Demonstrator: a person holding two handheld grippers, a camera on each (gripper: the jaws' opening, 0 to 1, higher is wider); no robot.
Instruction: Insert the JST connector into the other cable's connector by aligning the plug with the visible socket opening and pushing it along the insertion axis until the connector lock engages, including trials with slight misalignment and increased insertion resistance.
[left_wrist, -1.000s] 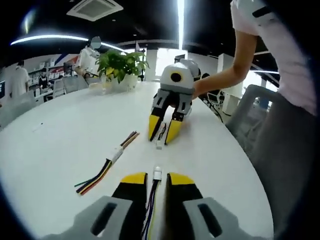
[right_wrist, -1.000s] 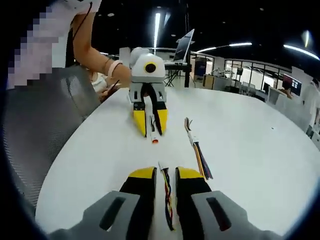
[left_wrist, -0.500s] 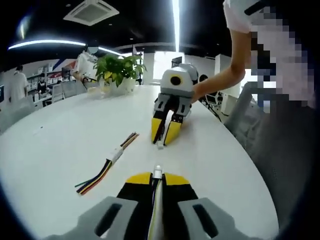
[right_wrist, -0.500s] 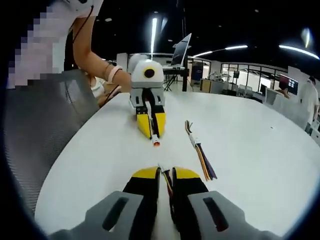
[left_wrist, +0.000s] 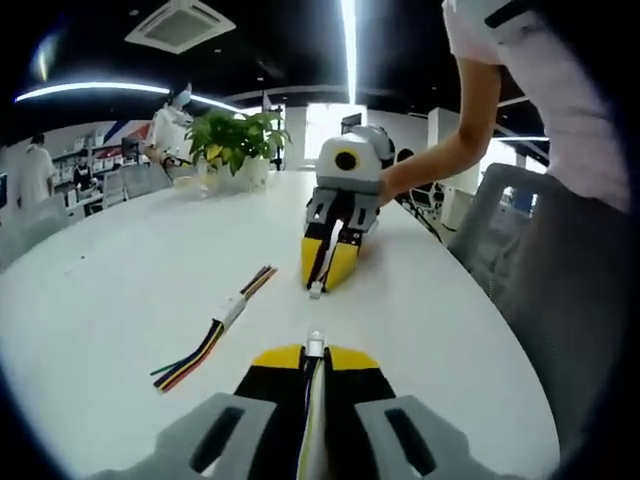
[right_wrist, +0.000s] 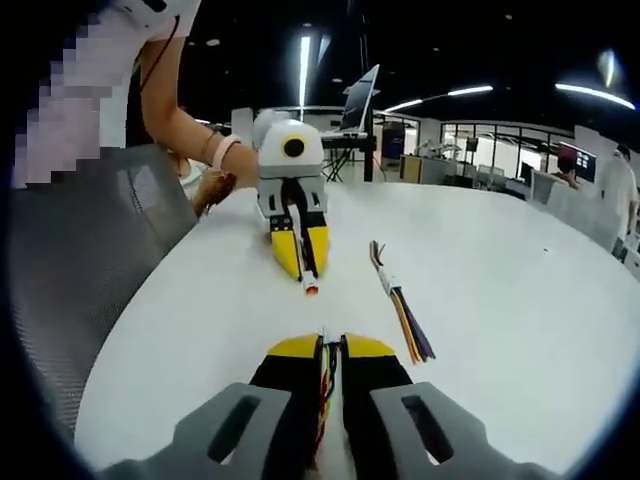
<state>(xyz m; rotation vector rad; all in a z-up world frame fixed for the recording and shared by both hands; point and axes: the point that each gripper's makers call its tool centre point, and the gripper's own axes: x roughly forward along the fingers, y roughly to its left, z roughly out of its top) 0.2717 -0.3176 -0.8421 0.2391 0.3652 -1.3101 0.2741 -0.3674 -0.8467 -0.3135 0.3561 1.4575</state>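
Each cable is held clamped, white plug (left_wrist: 316, 341) proud of the left gripper (left_wrist: 315, 358), what seems the socket (left_wrist: 316, 290) at the right gripper (left_wrist: 328, 268), well apart above the table (left_wrist: 120, 290); axes should be squared before closing.

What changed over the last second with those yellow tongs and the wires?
Both tongs closed: the left tongs clamped its cable, and the right tongs clamped its own cable. The spare wire bundle on the white table stayed put, as did the plant.
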